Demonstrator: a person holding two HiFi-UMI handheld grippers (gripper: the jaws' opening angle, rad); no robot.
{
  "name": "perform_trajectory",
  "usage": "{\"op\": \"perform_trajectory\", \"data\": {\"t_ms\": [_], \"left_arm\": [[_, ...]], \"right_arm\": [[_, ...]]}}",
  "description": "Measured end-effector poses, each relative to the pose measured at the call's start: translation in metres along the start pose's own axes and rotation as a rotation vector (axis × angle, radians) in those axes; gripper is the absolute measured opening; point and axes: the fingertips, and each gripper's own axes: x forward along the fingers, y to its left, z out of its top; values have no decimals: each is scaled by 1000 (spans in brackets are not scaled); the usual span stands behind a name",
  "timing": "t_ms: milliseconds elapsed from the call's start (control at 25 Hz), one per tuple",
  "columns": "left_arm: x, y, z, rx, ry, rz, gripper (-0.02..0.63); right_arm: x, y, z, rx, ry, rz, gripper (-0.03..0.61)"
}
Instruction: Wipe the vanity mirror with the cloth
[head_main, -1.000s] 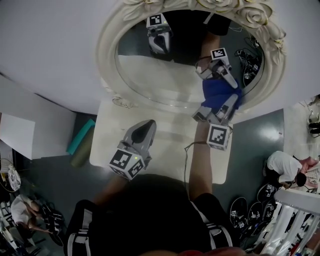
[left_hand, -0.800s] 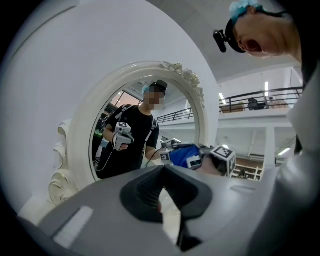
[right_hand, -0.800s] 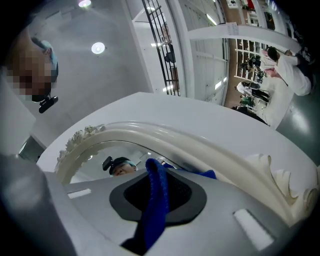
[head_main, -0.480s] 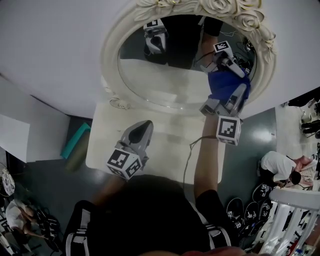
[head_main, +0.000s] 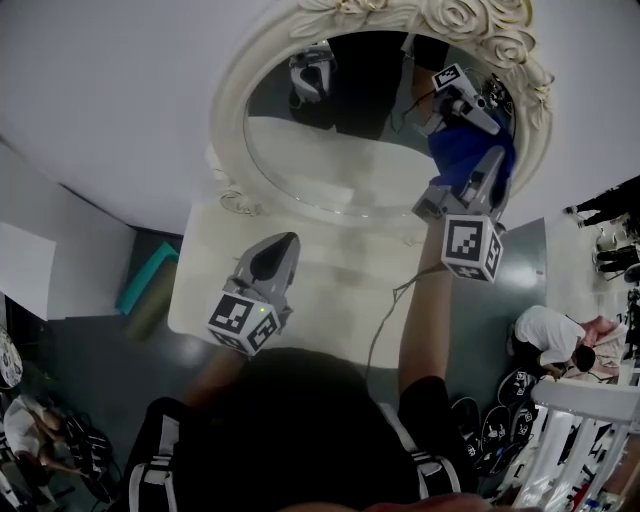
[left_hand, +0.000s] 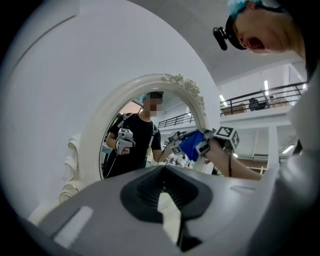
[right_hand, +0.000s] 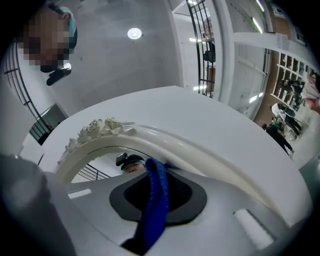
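The oval vanity mirror (head_main: 340, 150) in its ornate cream frame (head_main: 232, 120) stands at the back of the table. My right gripper (head_main: 490, 165) is shut on the blue cloth (head_main: 462, 148), which presses against the right side of the glass, close to the frame. In the right gripper view the cloth (right_hand: 156, 200) hangs between the jaws, just below the frame (right_hand: 150, 135). The left gripper view shows the cloth (left_hand: 192, 144) against the mirror frame (left_hand: 95, 135). My left gripper (head_main: 283, 243) hovers over the table, shut on nothing, apart from the mirror.
The cream table (head_main: 330, 290) carries the mirror, and a thin cable (head_main: 385, 320) hangs beside my right arm. A teal object (head_main: 150, 275) lies on the floor to the left. At the right a person (head_main: 550, 335) sits on the floor near white shelving (head_main: 580, 420).
My right gripper has carried the cloth up and to the right along the mirror's right side. The left gripper has stayed almost where it was.
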Motion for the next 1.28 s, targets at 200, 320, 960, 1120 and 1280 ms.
{"op": "perform_trajectory", "data": {"t_ms": [200,320,960,1120,1280], "left_arm": [[-2,5,3,2,-11,7,9],[-4,6,3,-1,-10,7,11],[-32,13,-10,-18,2,43,11],[-38,18,-1,-24,-9,57,9],[-41,28,-2,-30,-10,69,9]], "right_arm": [[14,25,13,-85,12,63,35],[18,35,17,-114,19,87,35],[31,97,35,-310,25,208,35],[43,128,37,-358,20,249,35],[47,144,32,-400,5,264,35]]}}
